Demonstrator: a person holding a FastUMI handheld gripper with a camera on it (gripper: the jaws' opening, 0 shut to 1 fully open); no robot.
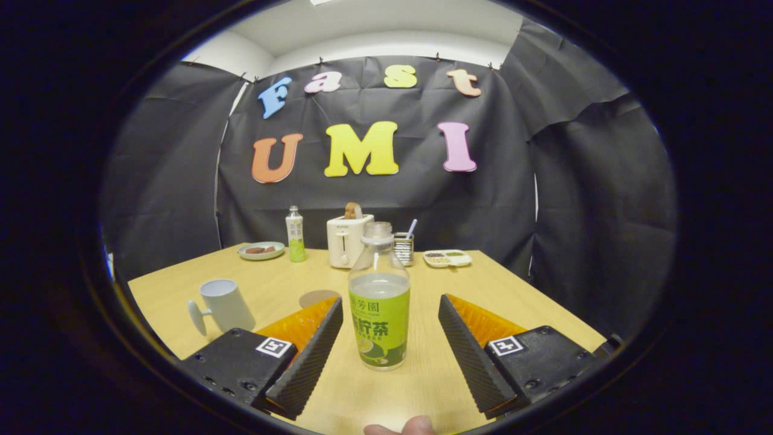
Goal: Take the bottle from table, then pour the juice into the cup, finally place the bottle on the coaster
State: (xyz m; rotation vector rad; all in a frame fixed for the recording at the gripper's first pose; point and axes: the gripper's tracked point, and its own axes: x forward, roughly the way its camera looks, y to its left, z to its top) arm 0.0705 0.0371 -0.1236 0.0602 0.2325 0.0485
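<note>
A clear bottle [379,302] with a green label and pale juice stands upright on the wooden table [519,302], uncapped as far as I can tell. My gripper [389,314] is open, and the bottle stands between its two fingers with a gap on each side. A white cup [226,305] with a handle stands to the left, beyond the left finger. A round brown coaster [318,298] lies flat just past the left fingertip, between cup and bottle.
At the table's far side stand a second small green-labelled bottle [295,234], a white toaster [347,240], a metal grater [404,248], a plate with food [261,250] and a white divided tray [447,258]. A fingertip [401,427] shows below the fingers.
</note>
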